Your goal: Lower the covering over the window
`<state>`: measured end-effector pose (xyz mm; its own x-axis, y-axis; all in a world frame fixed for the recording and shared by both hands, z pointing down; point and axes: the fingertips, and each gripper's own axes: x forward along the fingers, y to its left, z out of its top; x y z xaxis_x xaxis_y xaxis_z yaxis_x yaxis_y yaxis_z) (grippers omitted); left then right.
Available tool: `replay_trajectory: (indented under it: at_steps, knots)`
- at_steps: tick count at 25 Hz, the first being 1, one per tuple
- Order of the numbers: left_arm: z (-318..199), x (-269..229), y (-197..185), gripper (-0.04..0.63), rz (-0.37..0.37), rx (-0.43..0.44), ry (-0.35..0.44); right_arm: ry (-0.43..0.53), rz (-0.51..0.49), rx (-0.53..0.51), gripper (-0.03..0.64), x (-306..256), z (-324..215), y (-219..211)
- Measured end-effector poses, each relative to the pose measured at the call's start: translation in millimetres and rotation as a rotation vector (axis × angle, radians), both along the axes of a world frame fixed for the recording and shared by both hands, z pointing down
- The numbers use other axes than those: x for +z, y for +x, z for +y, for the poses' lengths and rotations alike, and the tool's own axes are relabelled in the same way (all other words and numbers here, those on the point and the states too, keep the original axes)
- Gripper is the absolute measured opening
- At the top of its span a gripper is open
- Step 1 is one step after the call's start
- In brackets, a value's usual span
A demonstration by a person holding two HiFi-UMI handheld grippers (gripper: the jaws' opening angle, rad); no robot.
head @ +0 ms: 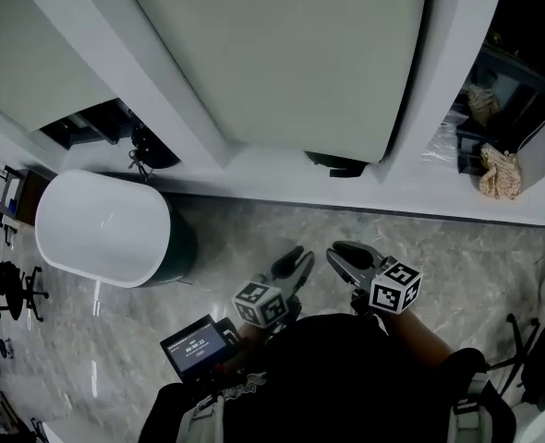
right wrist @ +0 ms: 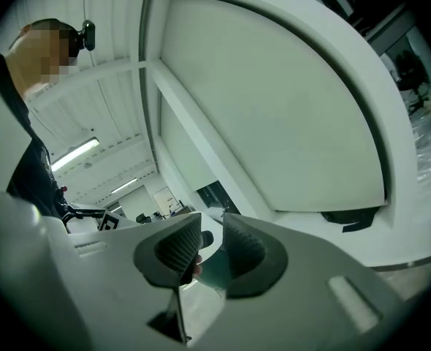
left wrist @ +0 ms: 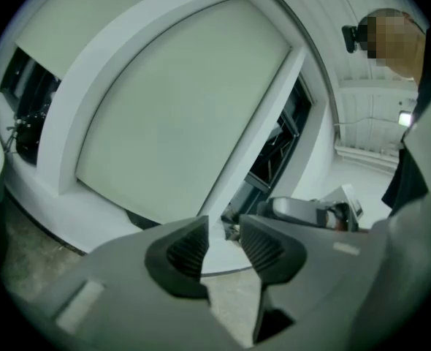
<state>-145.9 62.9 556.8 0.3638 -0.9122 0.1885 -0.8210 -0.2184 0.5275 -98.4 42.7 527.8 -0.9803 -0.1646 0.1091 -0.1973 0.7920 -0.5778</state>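
My head camera sits high above the floor and looks steeply down. It puts the left gripper and the right gripper at bottom centre, with the covering filling the upper centre. Each gripper camera rides close behind its own jaws, which crowd the lower frame, and faces almost level at the window from nearby. In the left gripper view I get the covering at upper left, and in the right gripper view at upper right. All three views share the covering and its white frame.
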Motion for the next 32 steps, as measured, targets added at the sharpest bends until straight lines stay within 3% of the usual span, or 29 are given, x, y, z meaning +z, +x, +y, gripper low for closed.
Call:
replay_trajectory:
  at_steps: [6, 14, 20, 24, 32]
  knots:
    - [50, 8, -4, 0.129, 0.041, 0.106, -0.029, -0.028, 0.027, 0.103, 0.097, 6, 59, 0]
    - [83, -11, 42, 0.129, 0.011, 0.23, 0.023, 0.02, 0.022, 0.177, 0.097, -15, 99, 33]
    - [112, -22, 97, 0.114, -0.013, 0.273, 0.024, 0.057, 0.03, 0.163, 0.094, -32, 130, 74]
    - [163, -18, 146, 0.114, -0.022, 0.3, 0.006, 0.06, 0.039, 0.142, 0.089, -30, 180, 107]
    - [239, -12, 188, 0.114, -0.077, 0.252, -0.028, 0.026, 0.01, 0.047, 0.083, -22, 257, 138]
